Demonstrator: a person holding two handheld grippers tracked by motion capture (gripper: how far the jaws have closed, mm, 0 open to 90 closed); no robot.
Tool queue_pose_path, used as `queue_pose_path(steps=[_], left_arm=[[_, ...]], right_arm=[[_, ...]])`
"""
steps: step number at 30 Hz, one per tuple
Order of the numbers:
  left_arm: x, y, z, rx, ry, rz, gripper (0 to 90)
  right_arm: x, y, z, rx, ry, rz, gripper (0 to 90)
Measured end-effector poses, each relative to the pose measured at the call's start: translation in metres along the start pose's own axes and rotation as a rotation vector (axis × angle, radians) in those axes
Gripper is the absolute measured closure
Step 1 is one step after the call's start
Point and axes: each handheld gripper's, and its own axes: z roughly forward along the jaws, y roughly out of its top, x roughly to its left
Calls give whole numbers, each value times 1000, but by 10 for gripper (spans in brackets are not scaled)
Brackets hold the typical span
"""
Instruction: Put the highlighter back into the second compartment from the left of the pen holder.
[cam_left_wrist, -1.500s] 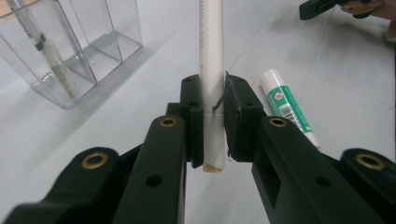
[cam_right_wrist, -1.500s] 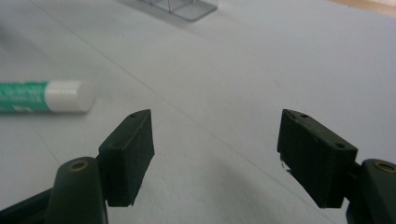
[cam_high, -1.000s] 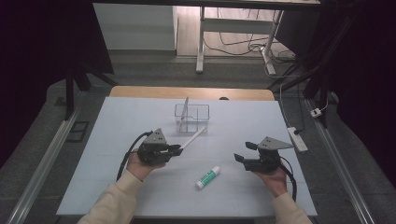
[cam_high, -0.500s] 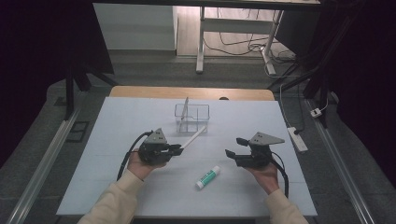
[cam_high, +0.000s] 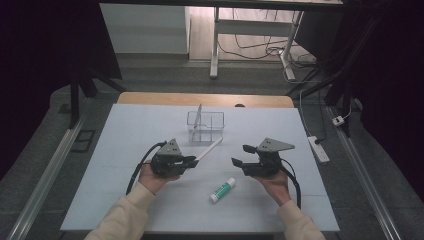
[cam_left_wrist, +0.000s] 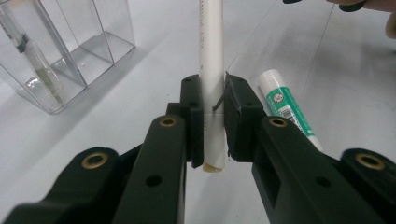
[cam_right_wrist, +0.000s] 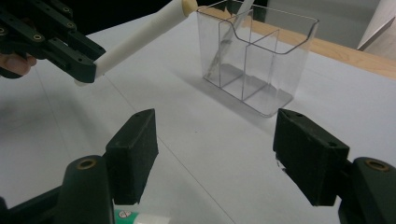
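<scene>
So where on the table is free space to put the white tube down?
The left strip of the table is bare, and so is the near edge left of the glue stick. It is crowded in the middle, between the clear organizer, the left gripper and the right gripper.

Looks like a lab or test room. Bare white table (cam_high: 125, 150) ringed by dark curtains, metal floor rails (cam_high: 45, 170), loose cables (cam_high: 250, 47) and a power strip (cam_high: 318, 148) beyond the right gripper (cam_high: 240, 156).
</scene>
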Motion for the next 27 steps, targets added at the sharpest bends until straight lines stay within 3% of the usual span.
queue_pose_path(steps=[18, 27], left_arm=[[0, 0, 2, 1, 3, 1, 786], [0, 0, 4, 3, 3, 3, 786]], right_arm=[[14, 19, 24, -20, 43, -26, 316], [14, 24, 29, -29, 55, -25, 321]])
